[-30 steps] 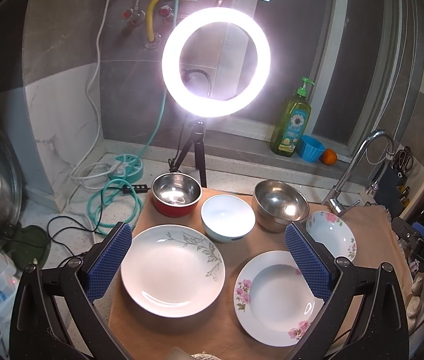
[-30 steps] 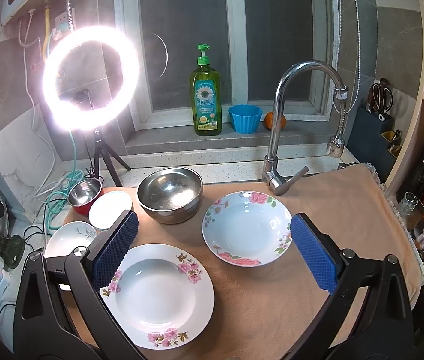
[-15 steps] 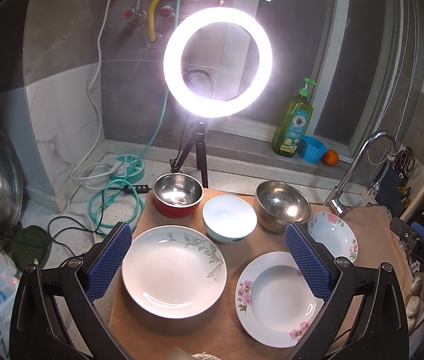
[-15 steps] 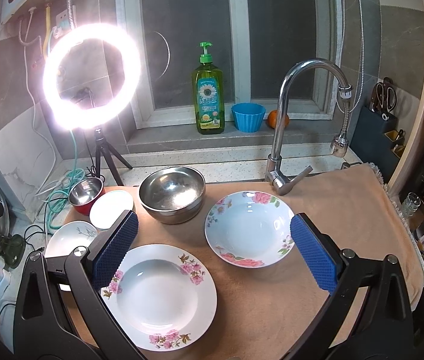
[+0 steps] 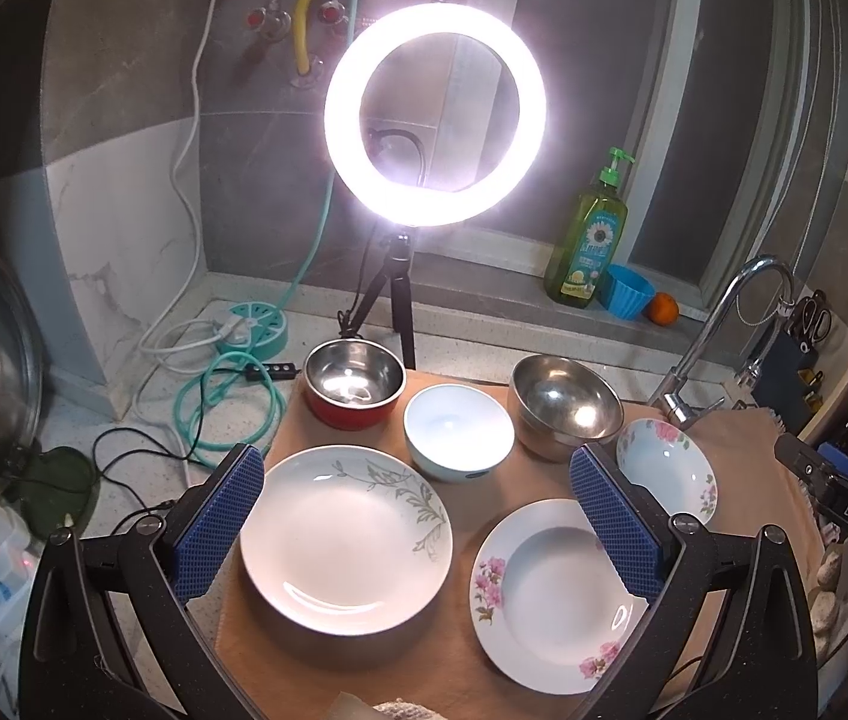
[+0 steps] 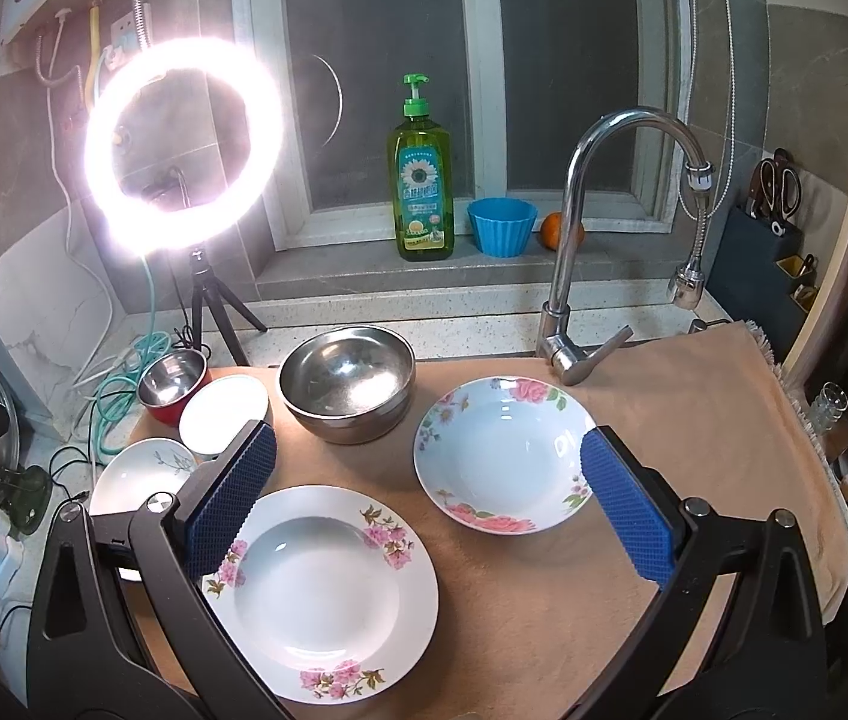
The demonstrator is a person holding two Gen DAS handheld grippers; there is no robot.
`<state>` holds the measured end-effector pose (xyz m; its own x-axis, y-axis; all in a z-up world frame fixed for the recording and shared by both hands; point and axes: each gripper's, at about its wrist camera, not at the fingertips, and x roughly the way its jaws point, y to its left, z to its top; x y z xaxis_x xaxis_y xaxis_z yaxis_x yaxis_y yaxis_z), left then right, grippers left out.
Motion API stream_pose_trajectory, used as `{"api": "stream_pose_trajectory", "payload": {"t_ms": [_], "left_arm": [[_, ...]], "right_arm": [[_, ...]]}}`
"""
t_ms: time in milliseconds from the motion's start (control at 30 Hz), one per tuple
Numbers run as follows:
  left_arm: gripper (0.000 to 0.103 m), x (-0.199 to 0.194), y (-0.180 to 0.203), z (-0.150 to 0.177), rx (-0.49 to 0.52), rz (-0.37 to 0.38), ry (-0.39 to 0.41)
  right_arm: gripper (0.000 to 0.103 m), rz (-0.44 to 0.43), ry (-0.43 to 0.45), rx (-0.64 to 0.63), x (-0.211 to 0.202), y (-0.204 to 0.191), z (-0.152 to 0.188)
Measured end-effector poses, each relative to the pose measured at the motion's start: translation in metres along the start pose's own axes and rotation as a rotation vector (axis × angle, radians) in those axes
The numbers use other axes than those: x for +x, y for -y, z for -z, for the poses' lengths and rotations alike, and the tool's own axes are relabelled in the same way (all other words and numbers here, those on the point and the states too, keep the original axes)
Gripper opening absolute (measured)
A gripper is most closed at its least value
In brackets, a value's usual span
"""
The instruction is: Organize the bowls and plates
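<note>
Evidently we hover both tools wide open and empty: left gripper [image 5: 418, 531] framing the leaf plate [image 5: 346, 537], right gripper [image 6: 427, 504] above the rose bowl [image 6: 502, 456] and pink-flowered plate [image 6: 322, 594], all unstacked on the cloth [image 6: 694, 420].

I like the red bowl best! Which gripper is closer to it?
Left. The left gripper hovers just in front of the red bowl; the right gripper sits farther off, across the mat.

A white plate [image 5: 346, 537] bore grey-green leaves, two white plates [image 6: 328, 594] [image 6: 505, 456] pink flowers, one steel bowl [image 5: 354, 384] was red outside, and the cloth [image 6: 694, 420] was tan.
</note>
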<state>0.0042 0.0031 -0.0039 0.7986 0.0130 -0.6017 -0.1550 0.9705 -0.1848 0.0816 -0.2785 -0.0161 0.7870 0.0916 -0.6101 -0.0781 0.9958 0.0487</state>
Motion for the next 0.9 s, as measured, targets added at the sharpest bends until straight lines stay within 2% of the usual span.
{"api": "stream_pose_trajectory", "payload": {"t_ms": [267, 433, 533, 733, 800, 867, 900], "left_arm": [[0.101, 0.017, 0.001, 0.008, -0.013, 0.035, -0.077], [0.098, 0.032, 0.006, 0.018, -0.026, 0.076, -0.145], [0.094, 0.041, 0.008, 0.026, -0.041, 0.098, -0.191], [0.078, 0.055, 0.014, 0.044, -0.062, 0.134, -0.271], [0.069, 0.060, 0.015, 0.049, -0.074, 0.148, -0.297], [0.063, 0.065, 0.016, 0.055, -0.092, 0.164, -0.330], [0.060, 0.068, 0.016, 0.059, -0.101, 0.171, -0.345]], "right_arm": [[0.103, -0.022, -0.053, 0.003, 0.015, 0.012, 0.003], [0.103, -0.077, -0.140, 0.019, 0.034, 0.024, 0.012], [0.103, -0.084, -0.178, 0.022, 0.044, 0.031, 0.017], [0.099, -0.130, -0.278, 0.047, 0.066, 0.045, 0.035], [0.091, -0.144, -0.309, 0.042, 0.073, 0.046, 0.038], [0.079, -0.169, -0.353, 0.043, 0.081, 0.046, 0.044], [0.077, -0.179, -0.371, 0.050, 0.084, 0.047, 0.046]]}}
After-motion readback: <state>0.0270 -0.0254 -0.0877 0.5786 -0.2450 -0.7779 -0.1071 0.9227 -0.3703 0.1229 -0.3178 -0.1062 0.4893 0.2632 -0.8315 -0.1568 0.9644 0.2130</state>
